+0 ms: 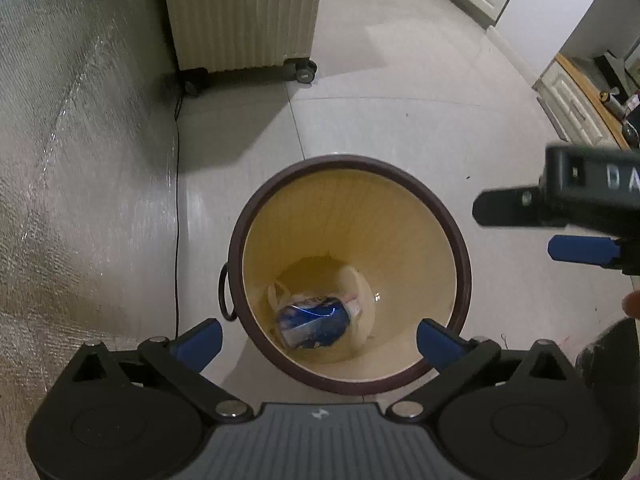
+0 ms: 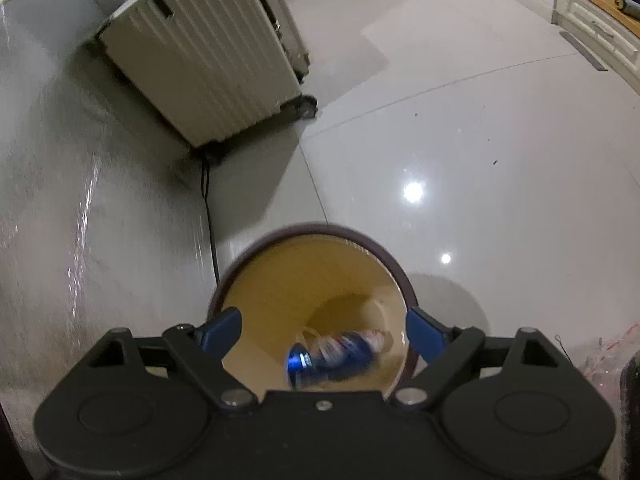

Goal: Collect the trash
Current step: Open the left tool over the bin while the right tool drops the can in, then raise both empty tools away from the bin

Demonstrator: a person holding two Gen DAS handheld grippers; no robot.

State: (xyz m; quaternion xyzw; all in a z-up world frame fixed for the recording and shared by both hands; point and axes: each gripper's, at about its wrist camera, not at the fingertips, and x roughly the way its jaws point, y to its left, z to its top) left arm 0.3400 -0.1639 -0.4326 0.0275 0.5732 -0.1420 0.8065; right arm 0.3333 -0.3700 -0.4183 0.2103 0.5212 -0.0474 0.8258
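Note:
A round trash bin [image 1: 460,236] with a dark brown rim and yellow inside stands on the tiled floor. A crushed blue can [image 1: 316,322] lies at its bottom on a white plastic bag [image 1: 360,284]. My left gripper [image 1: 318,340] is open and empty, held right above the bin's near rim. My right gripper [image 2: 324,332] is open and empty above the bin [image 2: 384,260]; the blue can [image 2: 332,354] shows blurred between its fingers. The right gripper also shows at the right edge of the left wrist view [image 1: 520,228].
A cream ribbed suitcase [image 1: 244,12] on wheels stands against the wall behind the bin. A black cable [image 1: 176,200] runs along the wall's foot. A counter with drawers [image 1: 576,108] stands at the far right. A dark object [image 2: 632,408] is at the right edge.

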